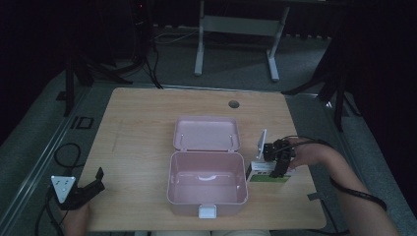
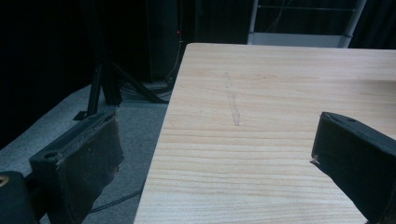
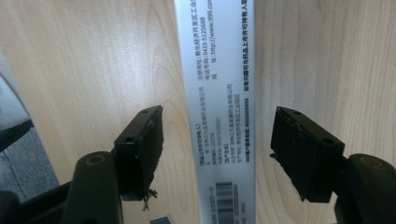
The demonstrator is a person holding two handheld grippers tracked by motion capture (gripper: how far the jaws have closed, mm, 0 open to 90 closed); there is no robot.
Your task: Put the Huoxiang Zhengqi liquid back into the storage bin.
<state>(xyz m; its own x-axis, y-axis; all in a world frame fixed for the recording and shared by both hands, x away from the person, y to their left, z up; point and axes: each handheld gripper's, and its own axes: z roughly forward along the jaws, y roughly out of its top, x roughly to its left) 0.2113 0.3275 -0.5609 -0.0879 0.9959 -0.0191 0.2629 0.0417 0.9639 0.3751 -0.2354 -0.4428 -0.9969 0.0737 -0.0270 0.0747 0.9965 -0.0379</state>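
A small white and green carton [image 1: 268, 173] is seen lying on the wooden table [image 1: 142, 123], just to the right of an open pink box [image 1: 206, 184] whose lid [image 1: 206, 132] is folded back. The right gripper [image 1: 281, 166] is held directly over the carton, pointing down at it. In the right gripper view the carton [image 3: 219, 116] (its printed side and barcode facing up) is framed between the two black jaws, which are kept apart, with a gap left on each side, so nothing is clamped. The left gripper [image 1: 91, 189] is rested at the table's near left corner, its jaws spread wide over bare wood.
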